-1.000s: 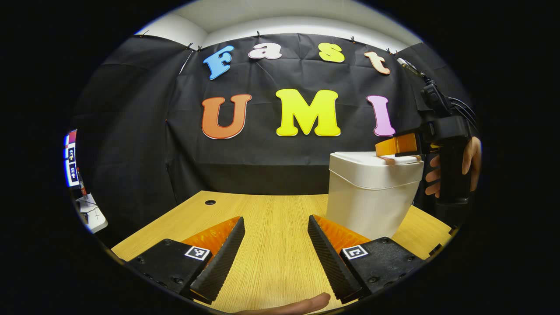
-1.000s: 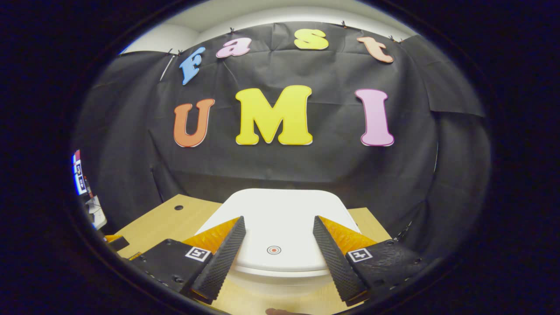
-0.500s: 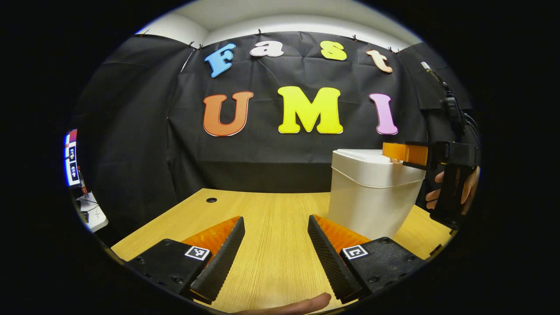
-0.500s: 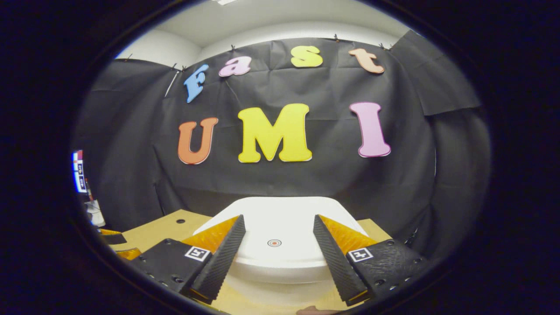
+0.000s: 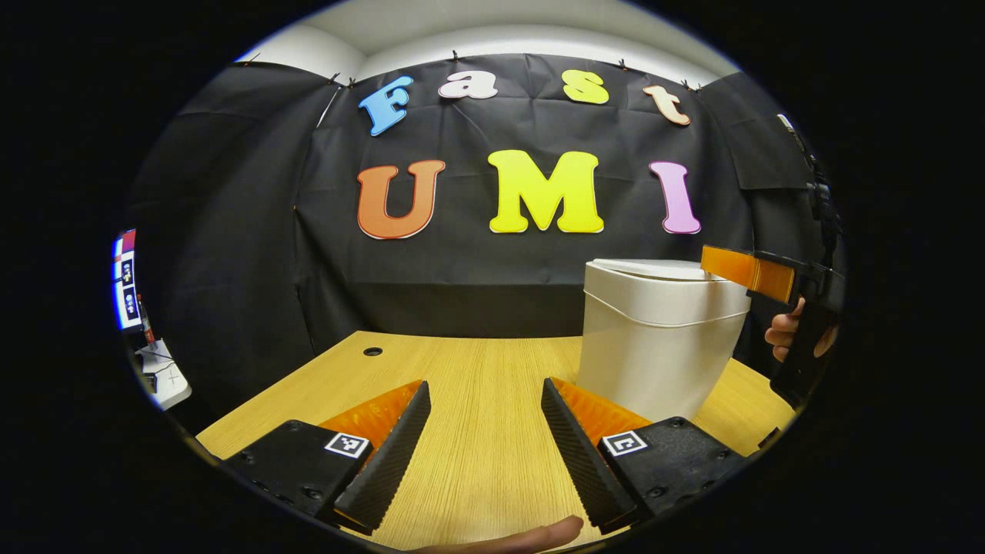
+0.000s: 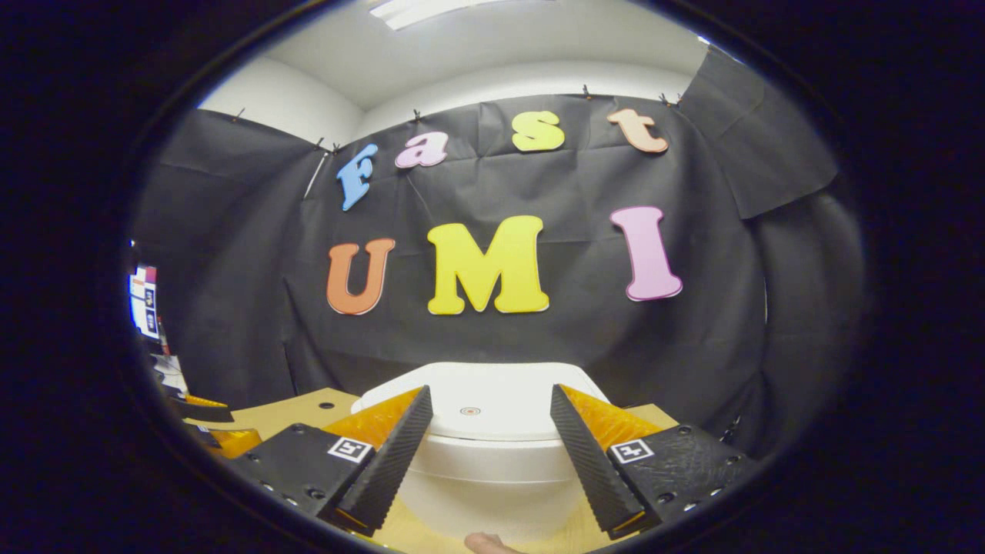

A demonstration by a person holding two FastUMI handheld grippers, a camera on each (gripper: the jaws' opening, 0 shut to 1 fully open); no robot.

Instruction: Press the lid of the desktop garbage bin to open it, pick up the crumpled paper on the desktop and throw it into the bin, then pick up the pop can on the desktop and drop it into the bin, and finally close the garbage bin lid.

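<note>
Bin (image 6: 492, 462), lid (image 6: 481, 400) down, just ahead of right gripper (image 6: 486, 450); fingers wide both sides, nothing held. Left gripper (image 5: 485, 454) over wood counter (image 5: 477, 369).

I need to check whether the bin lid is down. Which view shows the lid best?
The right gripper view: it looks down onto the lid from just in front, showing its flat top and its round mark. The left gripper view shows the lid edge-on atop the bin, lying flat.
</note>
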